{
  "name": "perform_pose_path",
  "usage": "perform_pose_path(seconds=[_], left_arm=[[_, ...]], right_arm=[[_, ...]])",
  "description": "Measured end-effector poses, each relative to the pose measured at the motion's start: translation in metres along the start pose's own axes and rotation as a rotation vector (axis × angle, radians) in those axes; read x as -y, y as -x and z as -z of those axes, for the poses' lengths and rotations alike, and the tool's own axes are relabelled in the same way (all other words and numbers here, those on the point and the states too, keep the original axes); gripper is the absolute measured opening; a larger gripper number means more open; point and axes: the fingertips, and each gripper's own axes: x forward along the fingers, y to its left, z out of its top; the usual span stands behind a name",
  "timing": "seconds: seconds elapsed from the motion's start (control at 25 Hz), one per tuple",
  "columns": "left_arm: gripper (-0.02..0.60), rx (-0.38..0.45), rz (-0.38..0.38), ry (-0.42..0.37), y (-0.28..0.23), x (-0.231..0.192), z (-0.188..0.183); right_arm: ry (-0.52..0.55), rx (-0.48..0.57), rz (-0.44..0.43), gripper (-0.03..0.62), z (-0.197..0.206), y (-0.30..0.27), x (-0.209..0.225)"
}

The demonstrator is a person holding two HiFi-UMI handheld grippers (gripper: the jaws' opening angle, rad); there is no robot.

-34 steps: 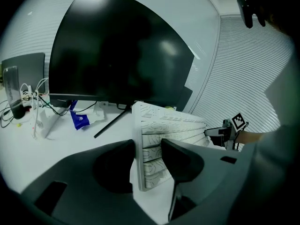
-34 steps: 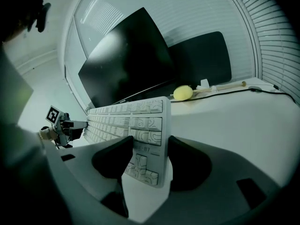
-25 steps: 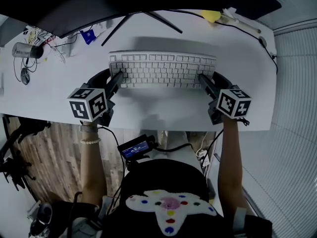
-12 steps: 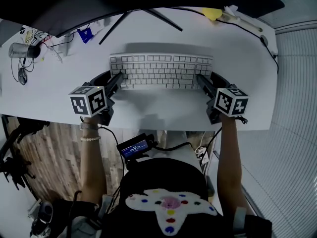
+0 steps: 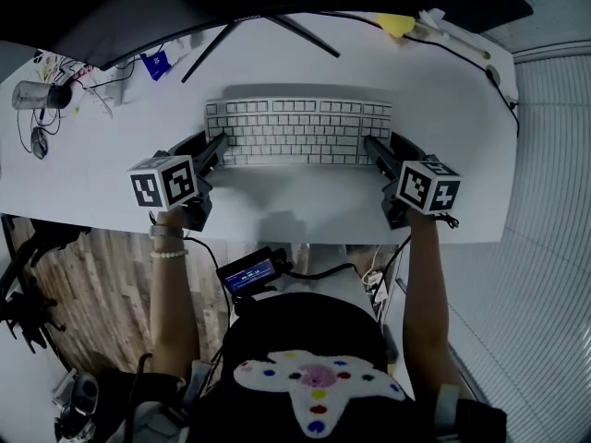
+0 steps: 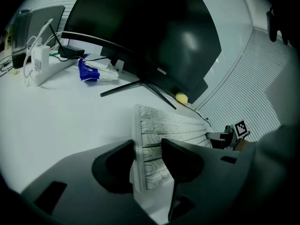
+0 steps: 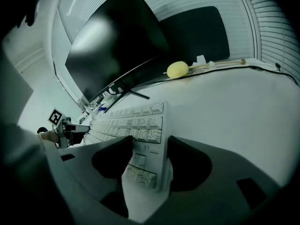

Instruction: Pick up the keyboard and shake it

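At the bottom middle of the head view the person's forearms reach up to the near edge of the desk (image 5: 480, 155), with one hand-held gripper on each. The left gripper (image 5: 215, 148) has its jaws drawn in on the left short end of the keyboard (image 5: 297, 129), parted only by the thickness of the board pinched between them. The left gripper view shows this plainly. The right gripper (image 5: 373, 148) pinches the right short end in the same way. A grip at both ends, I judge, keeps the long board level and stops it twisting when shaken.

The keyboard lies in the middle of the frame, keys up, spanning the two grippers. The soft shadow on the desk around it suggests it is held just clear of the top, though no view shows the gap outright.

Farther off, at the upper left, a tall cup (image 5: 32, 94) stands among cables (image 5: 88, 86); what it holds cannot be made out. A blue packet (image 5: 156, 63) lies near it, and a yellow lump (image 5: 395, 26) lies at the upper right. The monitor (image 5: 185, 7) fills the top edge
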Motion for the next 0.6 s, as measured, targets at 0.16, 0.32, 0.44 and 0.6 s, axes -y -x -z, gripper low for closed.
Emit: perform_pose_path(seconds=[0.16, 0.32, 0.44, 0.6], left_arm=[[0.192, 0.000, 0.001, 0.022, -0.0030, -0.0015, 0.0018], [0.192, 0.009, 0.009, 0.032, -0.0018, -0.0017, 0.0008], [0.193, 0.024, 0.019, 0.044, -0.0020, -0.0022, 0.0014], [0.195, 0.048, -0.007, 0.031, -0.0002, -0.0028, 0.0015]], right_arm=[[-0.019, 0.000, 0.003, 0.245, 0.0023, -0.0016, 0.0028], [-0.023, 0.007, 0.007, 0.245, 0.0014, -0.0003, 0.0013], [-0.026, 0.016, 0.009, 0.247, 0.0016, -0.0005, 0.0014], [-0.029, 0.034, 0.013, 0.249, 0.0020, -0.0001, 0.0014]])
